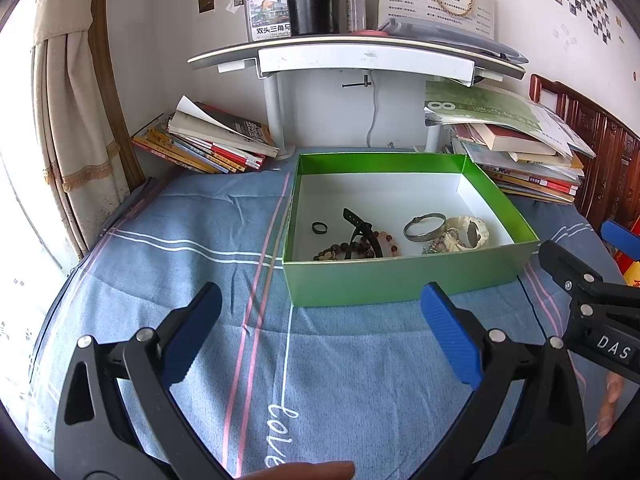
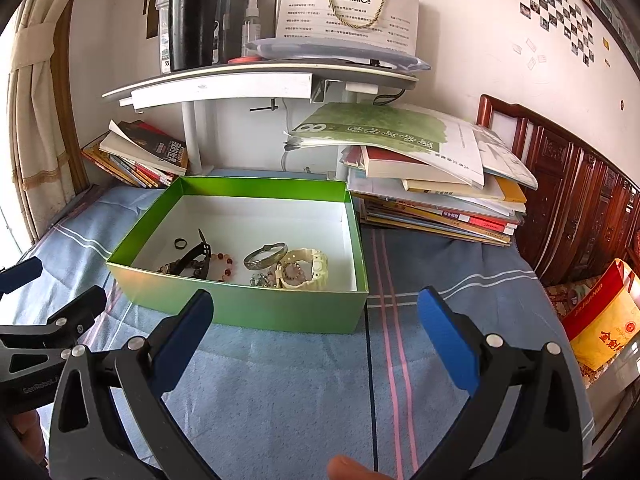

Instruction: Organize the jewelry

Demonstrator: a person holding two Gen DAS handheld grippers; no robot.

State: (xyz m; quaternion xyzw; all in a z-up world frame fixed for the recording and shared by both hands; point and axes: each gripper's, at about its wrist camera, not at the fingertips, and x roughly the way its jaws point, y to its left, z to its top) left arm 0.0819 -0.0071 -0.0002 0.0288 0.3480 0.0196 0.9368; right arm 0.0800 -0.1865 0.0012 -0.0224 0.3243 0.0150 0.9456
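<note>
A green box (image 1: 400, 280) with a white inside sits on the blue cloth; it also shows in the right wrist view (image 2: 248, 312). In it lie a small dark ring (image 1: 319, 227), a black strap (image 1: 362, 232), a bead bracelet (image 1: 352, 249), a silver bangle (image 1: 424, 226) and a cream watch (image 1: 474, 234). The bangle (image 2: 265, 256) and the watch (image 2: 310, 270) show in the right wrist view too. My left gripper (image 1: 322, 308) is open and empty, in front of the box. My right gripper (image 2: 316, 310) is open and empty, in front of the box's right corner.
Book stacks lie behind the box on the left (image 1: 208, 144) and right (image 1: 516, 152). A white shelf stand (image 1: 360, 60) with a bottle and a bag stands at the back. A wooden headboard (image 2: 580, 200) is at the right, a curtain (image 1: 68, 120) at the left.
</note>
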